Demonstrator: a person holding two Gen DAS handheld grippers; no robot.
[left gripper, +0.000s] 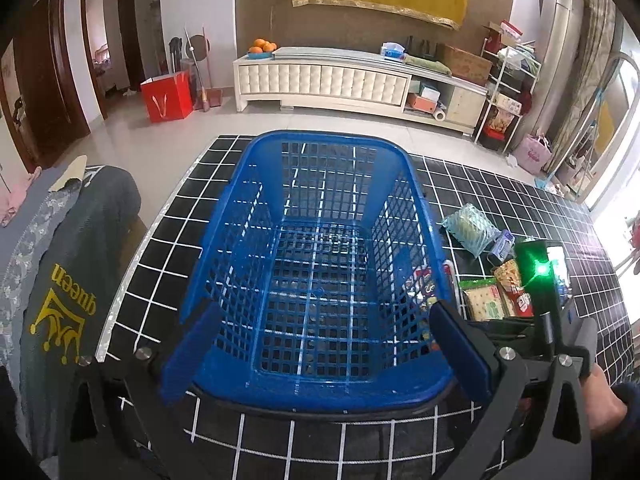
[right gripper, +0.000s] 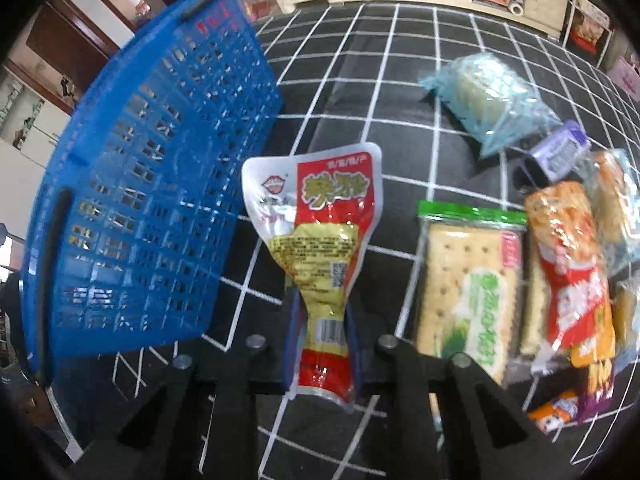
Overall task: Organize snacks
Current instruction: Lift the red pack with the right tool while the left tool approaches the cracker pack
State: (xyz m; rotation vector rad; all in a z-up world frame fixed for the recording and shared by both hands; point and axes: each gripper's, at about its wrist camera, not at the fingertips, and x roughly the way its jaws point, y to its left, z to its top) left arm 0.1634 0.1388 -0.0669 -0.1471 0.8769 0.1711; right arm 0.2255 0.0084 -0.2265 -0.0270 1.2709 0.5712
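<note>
While clamped on red snack pouch [right gripper: 320,256], right fingers [right gripper: 294,336] narrow.

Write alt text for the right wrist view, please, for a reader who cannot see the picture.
The right gripper is shut on a red and yellow snack packet, held above a black table with a white grid. A blue basket stands to its left. More snacks lie to the right, among them a green cracker pack.
</note>
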